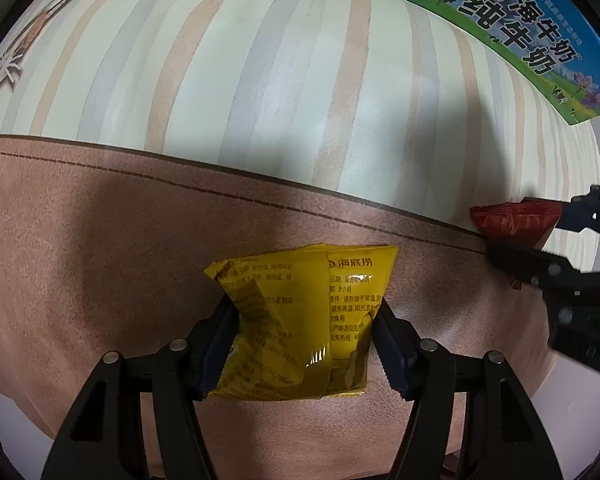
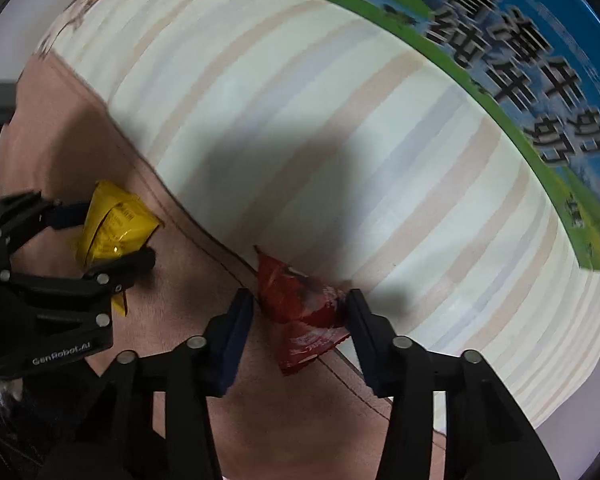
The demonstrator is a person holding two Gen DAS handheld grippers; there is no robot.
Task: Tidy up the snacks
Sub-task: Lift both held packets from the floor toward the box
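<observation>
My left gripper (image 1: 304,328) is shut on a yellow snack packet (image 1: 300,320), squeezing its sides above the pinkish-brown mat (image 1: 100,280). It shows at the left of the right wrist view (image 2: 104,240), with the yellow packet (image 2: 112,224) between its fingers. My right gripper (image 2: 298,316) is shut on a red snack packet (image 2: 300,304), held over the mat's edge by the striped cloth (image 2: 340,140). In the left wrist view the right gripper (image 1: 540,232) and the red packet (image 1: 512,220) are at the far right.
A blue-and-green milk carton box (image 1: 520,32) stands at the back right on the striped cloth (image 1: 260,80); it also shows in the right wrist view (image 2: 520,60). The mat (image 2: 300,420) has a stitched border along the cloth.
</observation>
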